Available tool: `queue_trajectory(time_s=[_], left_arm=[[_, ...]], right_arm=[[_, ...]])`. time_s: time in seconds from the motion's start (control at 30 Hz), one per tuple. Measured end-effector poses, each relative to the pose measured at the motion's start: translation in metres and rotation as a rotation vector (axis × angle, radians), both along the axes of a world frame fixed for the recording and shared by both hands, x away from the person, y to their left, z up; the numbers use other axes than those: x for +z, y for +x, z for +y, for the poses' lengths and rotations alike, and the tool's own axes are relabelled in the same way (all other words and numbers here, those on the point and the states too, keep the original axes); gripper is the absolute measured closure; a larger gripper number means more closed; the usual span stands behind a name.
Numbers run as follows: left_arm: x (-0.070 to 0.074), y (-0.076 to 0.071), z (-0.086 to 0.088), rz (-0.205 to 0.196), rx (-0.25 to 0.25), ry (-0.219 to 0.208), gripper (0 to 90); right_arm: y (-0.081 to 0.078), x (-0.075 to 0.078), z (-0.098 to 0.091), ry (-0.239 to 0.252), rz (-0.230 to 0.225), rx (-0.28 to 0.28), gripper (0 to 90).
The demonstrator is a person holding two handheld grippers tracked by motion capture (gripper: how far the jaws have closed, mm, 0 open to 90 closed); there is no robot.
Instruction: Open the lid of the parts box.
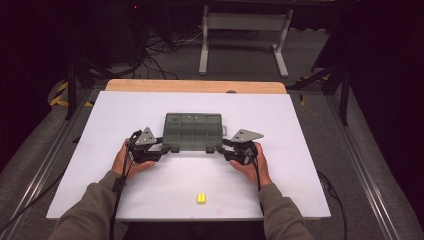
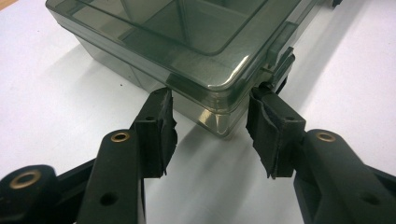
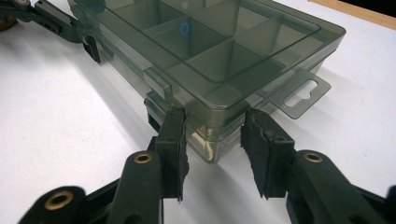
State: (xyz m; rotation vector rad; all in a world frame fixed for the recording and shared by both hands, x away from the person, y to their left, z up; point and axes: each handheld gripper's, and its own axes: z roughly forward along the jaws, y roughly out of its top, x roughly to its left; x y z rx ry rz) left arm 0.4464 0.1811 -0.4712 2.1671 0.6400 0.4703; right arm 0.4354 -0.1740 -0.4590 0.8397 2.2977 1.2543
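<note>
Two tools work on one smoke-grey compartment box (image 1: 192,131), which lies flat with its lid closed near the middle of the white bench (image 1: 100,130). In the high view, the left tool (image 1: 159,148) sits at the box's near left corner and the right tool (image 1: 223,149) at its near right corner, each held in one hand.

In the left gripper view, the left tool (image 2: 210,119) stands partly open, its two jaws straddling the box corner (image 2: 219,100); whether the pads press on it cannot be told. In the right gripper view, the right tool (image 3: 214,140) likewise straddles its corner (image 3: 212,135), with both pads close against the walls; contact cannot be confirmed.

One hang tab (image 3: 301,93) projects from the box's end. Two latches (image 1: 172,149) sit on the near edge. One small yellow block (image 1: 201,198) lies near the bench's front edge, well apart from the box.
</note>
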Motion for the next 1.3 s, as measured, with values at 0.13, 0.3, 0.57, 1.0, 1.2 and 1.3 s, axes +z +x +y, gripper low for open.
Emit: queue_trajectory(time_s=[0.13, 0.3, 0.57, 1.0, 1.2, 1.3], left_arm=[[0.000, 0.000, 0.000, -0.007, 0.003, -0.001, 51.6], [0.001, -0.001, 0.003, -0.004, 0.002, -0.025, 52.7], [0.002, -0.008, 0.015, -0.007, -0.003, -0.032, 61.7], [0.007, -0.013, 0.019, -0.040, -0.033, -0.060, 79.3], [0.009, -0.014, 0.017, -0.058, -0.038, -0.062, 83.4], [0.010, -0.016, 0.016, -0.072, -0.036, -0.070, 84.0]], right_arm=[[0.000, -0.001, -0.001, 0.006, 0.000, -0.001, 60.9], [0.000, -0.001, -0.001, 0.013, 0.005, -0.001, 60.8], [0.000, -0.001, -0.002, 0.018, 0.002, -0.006, 61.1], [-0.001, 0.001, -0.005, 0.050, -0.017, -0.015, 67.6], [-0.003, 0.002, -0.005, 0.050, -0.032, -0.018, 71.0], [-0.004, 0.002, -0.006, 0.052, -0.040, -0.022, 73.2]])
